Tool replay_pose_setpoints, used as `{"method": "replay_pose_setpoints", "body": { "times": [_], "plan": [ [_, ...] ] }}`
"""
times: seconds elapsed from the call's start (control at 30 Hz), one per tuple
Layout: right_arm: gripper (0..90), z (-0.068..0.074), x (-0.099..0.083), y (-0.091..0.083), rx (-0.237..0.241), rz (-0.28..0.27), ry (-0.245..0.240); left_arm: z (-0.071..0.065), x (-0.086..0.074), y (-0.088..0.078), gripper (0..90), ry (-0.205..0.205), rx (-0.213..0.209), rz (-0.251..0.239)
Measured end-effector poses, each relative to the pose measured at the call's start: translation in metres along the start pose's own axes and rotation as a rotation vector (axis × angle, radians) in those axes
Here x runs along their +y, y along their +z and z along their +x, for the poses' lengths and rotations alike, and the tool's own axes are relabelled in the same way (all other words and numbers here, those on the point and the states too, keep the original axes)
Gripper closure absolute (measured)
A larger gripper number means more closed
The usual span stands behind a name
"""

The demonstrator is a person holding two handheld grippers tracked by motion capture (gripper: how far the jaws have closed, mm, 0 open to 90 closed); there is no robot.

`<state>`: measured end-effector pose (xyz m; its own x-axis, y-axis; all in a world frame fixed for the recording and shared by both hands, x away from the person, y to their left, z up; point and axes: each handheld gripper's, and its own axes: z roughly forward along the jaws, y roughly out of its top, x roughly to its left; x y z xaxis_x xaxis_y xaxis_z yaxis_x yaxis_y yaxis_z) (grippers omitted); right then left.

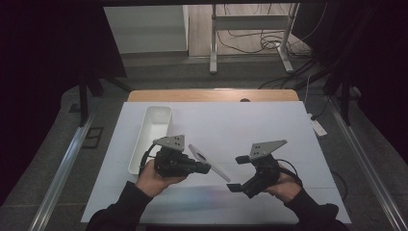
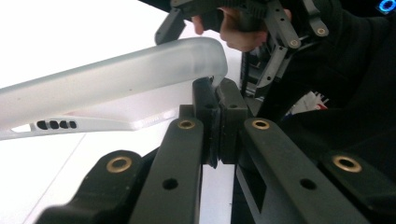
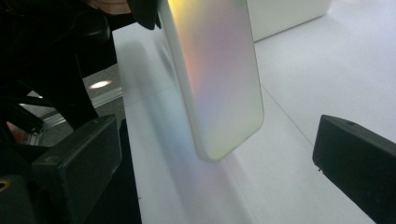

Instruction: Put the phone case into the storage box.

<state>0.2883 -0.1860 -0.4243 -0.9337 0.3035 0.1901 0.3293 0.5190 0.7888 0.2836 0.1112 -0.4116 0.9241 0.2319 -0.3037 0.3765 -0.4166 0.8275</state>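
A frosted, translucent phone case (image 1: 209,162) hangs tilted above the white mat. My left gripper (image 1: 204,168) is shut on one corner of it. In the left gripper view the jaws (image 2: 217,100) pinch the case's rim (image 2: 116,77), which stretches away to the left. My right gripper (image 1: 238,173) stands open just right of the case's free end, not touching it. In the right gripper view the case (image 3: 219,74) shows an iridescent sheen and hangs between the wide-apart jaws (image 3: 217,168). Its lower end is just above the mat.
A long white tray (image 1: 150,137) lies on the left of the white mat (image 1: 269,125), beside my left hand. The mat covers a wooden table (image 1: 211,95). Cables and a metal stand's legs lie on the floor beyond the far edge.
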Motion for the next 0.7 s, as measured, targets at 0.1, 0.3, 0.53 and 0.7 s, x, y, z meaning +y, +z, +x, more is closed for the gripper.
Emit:
{"method": "replay_pose_setpoints", "body": {
  "times": [0.1,0.3,0.53,0.7],
  "plan": [
    [1.1,-0.001,-0.001,-0.001,-0.018,-0.002,0.000,0.001,0.000,-0.002,87.9,-0.012,0.024,-0.007],
    [1.1,-0.003,-0.003,-0.006,-0.077,-0.004,0.015,0.003,-0.001,-0.007,87.9,-0.023,0.084,-0.009],
    [0.9,-0.006,-0.007,-0.009,-0.132,0.008,0.033,0.005,0.001,-0.012,87.9,-0.022,0.134,0.002],
    [0.7,-0.007,-0.010,-0.012,-0.161,0.013,0.042,0.007,0.001,-0.014,87.9,-0.025,0.168,0.009]
  ]
}}
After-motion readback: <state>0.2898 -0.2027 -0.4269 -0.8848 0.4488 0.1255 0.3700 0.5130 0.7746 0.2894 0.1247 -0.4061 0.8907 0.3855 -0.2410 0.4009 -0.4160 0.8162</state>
